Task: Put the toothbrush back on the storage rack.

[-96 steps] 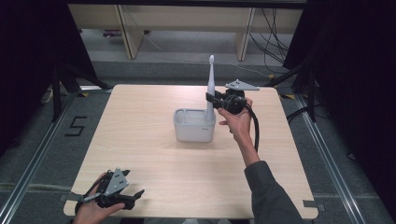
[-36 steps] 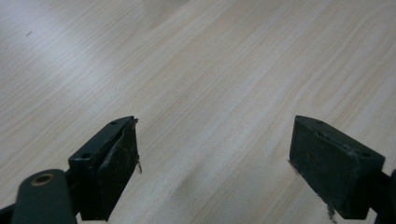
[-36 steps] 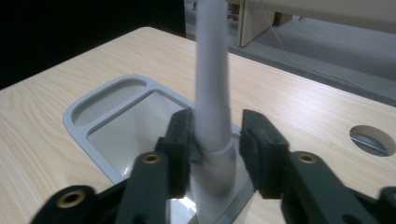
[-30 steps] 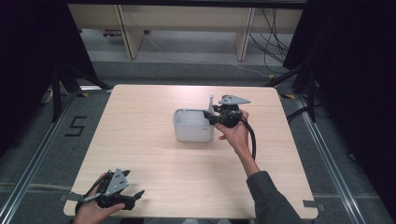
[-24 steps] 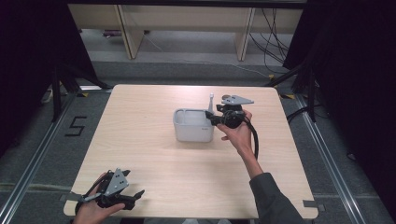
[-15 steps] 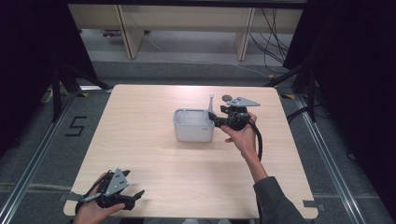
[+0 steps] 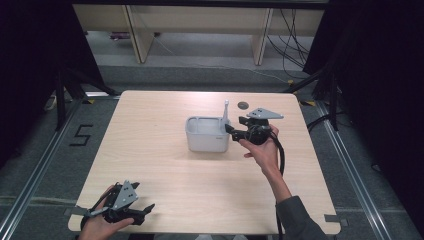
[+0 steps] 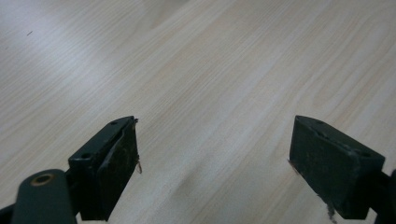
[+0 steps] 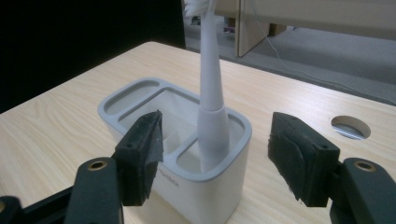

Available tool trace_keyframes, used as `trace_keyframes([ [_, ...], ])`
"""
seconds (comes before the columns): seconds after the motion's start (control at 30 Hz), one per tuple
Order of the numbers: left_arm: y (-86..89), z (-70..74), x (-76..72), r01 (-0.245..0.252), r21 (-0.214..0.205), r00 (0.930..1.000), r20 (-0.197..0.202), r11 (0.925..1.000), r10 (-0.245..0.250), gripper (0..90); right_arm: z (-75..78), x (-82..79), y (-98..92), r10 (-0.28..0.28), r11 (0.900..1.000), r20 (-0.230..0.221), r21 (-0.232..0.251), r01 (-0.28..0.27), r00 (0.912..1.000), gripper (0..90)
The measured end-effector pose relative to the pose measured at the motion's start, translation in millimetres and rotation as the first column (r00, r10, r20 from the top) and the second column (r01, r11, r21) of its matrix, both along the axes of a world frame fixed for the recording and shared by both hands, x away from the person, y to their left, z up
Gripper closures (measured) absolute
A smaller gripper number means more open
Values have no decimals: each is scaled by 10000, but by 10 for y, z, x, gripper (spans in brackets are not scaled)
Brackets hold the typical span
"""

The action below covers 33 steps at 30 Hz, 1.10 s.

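A white toothbrush (image 9: 211,88) stands upright in the right-hand slot of a white compartmented holder (image 9: 140,100) at the table's middle; from above, the toothbrush (image 7: 226,114) rises at the holder's (image 7: 206,134) right end. My right gripper (image 7: 231,128) sits just right of the holder, level, pointing at it. Its jaws have just been opening and stand apart from the brush, my right gripper (image 9: 215,154) open with nothing pressed. My left gripper (image 7: 148,209) rests at the table's near left corner, and my left gripper (image 8: 212,163) is open over bare wood.
A round cable hole (image 7: 243,105) lies in the table (image 7: 165,170) behind the right gripper. Wooden furniture legs and cables stand on the floor beyond the far edge. Dark curtains flank both sides.
The toothbrush went down from held above the holder into its right slot. The right gripper let go of it, opened and drew back a little to the right. The left gripper has stayed put.
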State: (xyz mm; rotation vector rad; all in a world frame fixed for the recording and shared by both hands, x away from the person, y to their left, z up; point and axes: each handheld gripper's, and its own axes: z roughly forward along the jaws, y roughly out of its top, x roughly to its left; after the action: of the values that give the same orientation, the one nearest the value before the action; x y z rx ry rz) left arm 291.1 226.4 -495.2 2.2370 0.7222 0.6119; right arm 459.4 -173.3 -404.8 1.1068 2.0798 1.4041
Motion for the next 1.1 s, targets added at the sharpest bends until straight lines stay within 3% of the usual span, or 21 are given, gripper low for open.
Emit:
trace_keyframes([
  [0.07,0,-1,1,-11,-11,10000,-16,10000,10,151,-9,-9,-11,79,9999,216,-107,-76,9997,356],
  [0.1,0,-1,1,-11,-6,10000,-3,10000,11,151,-7,-39,-3,42,10000,-114,78,-41,9999,356],
  [0.2,-1,-2,1,-8,-7,10000,-17,10000,8,151,-6,-54,-16,108,9999,-46,61,-107,9999,353],
  [0.23,4,2,4,77,66,10000,-24,9999,-77,151,-3,-54,-33,149,9999,204,-62,-148,9997,353],
  [0.27,8,8,4,133,153,9999,-40,9998,-132,151,3,-72,-29,158,9998,-30,111,-158,9999,353],
  [0.3,13,13,6,162,299,9999,-25,9994,-161,151,3,-80,-31,45,9999,42,91,-45,10000,353],
  [0.33,-3,-2,-2,-8,-9,10000,-9,10000,8,151,7,-86,-36,88,9999,-45,87,-88,10000,353],
  [0.37,-2,-2,0,-2,-4,10000,-3,10000,2,151,7,-89,-42,166,9998,101,90,-167,9998,353],
  [0.47,16,16,6,180,342,9998,-22,9993,-179,151,-1,-109,-54,134,9998,95,130,-135,9999,353],
  [0.5,-3,-2,-3,-22,-27,10000,-10,10000,22,151,-7,-105,-69,227,9997,268,-19,-226,9994,353],
  [0.53,-4,-4,-4,-55,-60,10000,-24,10000,55,151,-12,-123,-64,168,9997,-36,149,-167,9999,352],
  [0.57,-3,-4,-3,-59,-56,10000,-29,10000,59,151,-22,-117,-86,235,9997,265,-39,-234,9994,351],
  [0.67,-4,-3,-2,-14,-33,10000,-13,10000,14,151,-36,-161,-107,127,9997,-128,219,-124,9998,351],
  [0.7,-1,0,1,54,10,10000,-19,10000,-54,151,-43,-157,-133,154,9998,229,-85,-152,9996,351],
  [0.73,5,6,4,124,121,9999,-35,9999,-123,151,-47,-179,-139,185,9998,-30,73,-185,9998,351],
  [0.77,10,11,4,132,224,9999,-50,9997,-131,151,-57,-174,-151,228,9997,156,31,-228,9996,351],
  [0.8,-7,-4,-5,-61,-84,10000,-32,9999,60,151,-62,-205,-149,-24,9998,-21,181,24,10000,350],
  [0.9,-5,-4,-1,-15,-72,10000,-29,10000,15,151,-65,-241,-182,-1,9998,-229,177,5,9997,349],
  [0.93,11,10,4,119,231,9999,-36,9997,-118,151,-70,-232,-210,113,9999,54,-45,-113,9999,349],
  [0.97,-6,-4,-5,-57,-80,10000,-39,10000,57,151,-78,-250,-218,39,9999,8,96,-39,10000,348],
  [1.1,18,19,10,222,371,9997,-34,9991,-221,151,-98,-299,-249,146,9999,-76,15,-146,9999,344],
])
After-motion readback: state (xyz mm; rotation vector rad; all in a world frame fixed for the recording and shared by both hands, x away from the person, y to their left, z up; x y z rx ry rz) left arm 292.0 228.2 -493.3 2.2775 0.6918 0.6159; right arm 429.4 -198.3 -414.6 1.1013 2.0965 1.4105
